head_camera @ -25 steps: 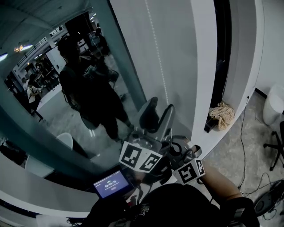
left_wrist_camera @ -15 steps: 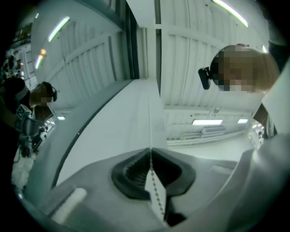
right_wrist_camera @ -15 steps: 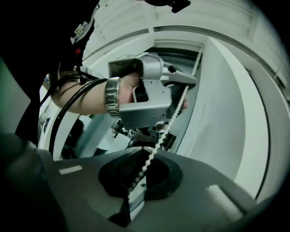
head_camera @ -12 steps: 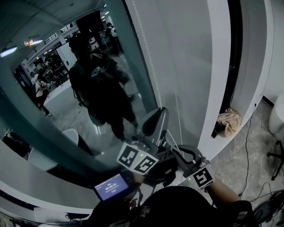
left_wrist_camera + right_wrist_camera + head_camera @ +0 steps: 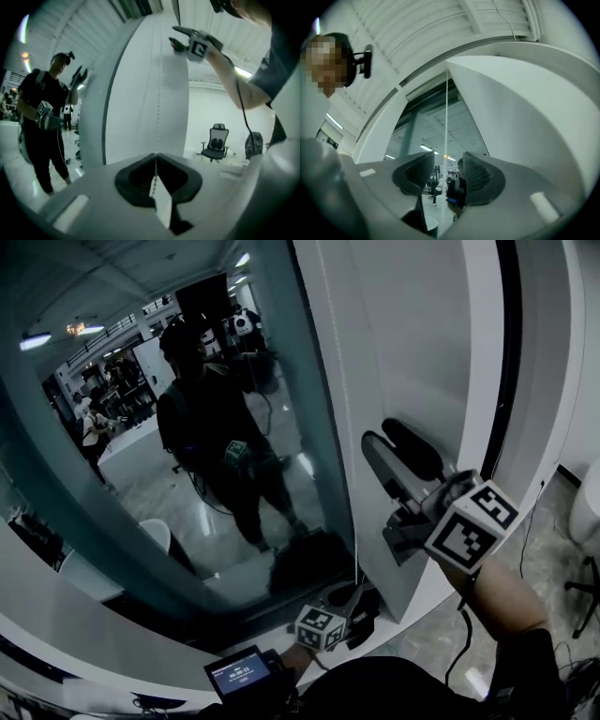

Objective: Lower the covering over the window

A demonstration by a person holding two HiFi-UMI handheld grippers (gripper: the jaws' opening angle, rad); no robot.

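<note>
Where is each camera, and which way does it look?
Head view: on the head, looking down at the window; left gripper, right gripper, forearm show.
Left gripper view: low, looking up its jaws shut on the chain; forearm shows.
Right gripper view: high, looking up; jaws just opening, chain between; head shows.
Both gripper views share the chain.

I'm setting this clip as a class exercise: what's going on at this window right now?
A person is working the bead chain of a white blind with a gripper in each hand. The left gripper, held low, is shut on the chain. The right gripper is raised higher up. Its jaws have just been opening, and the chain runs between them unpinched. Much of the window glass is uncovered.
</note>
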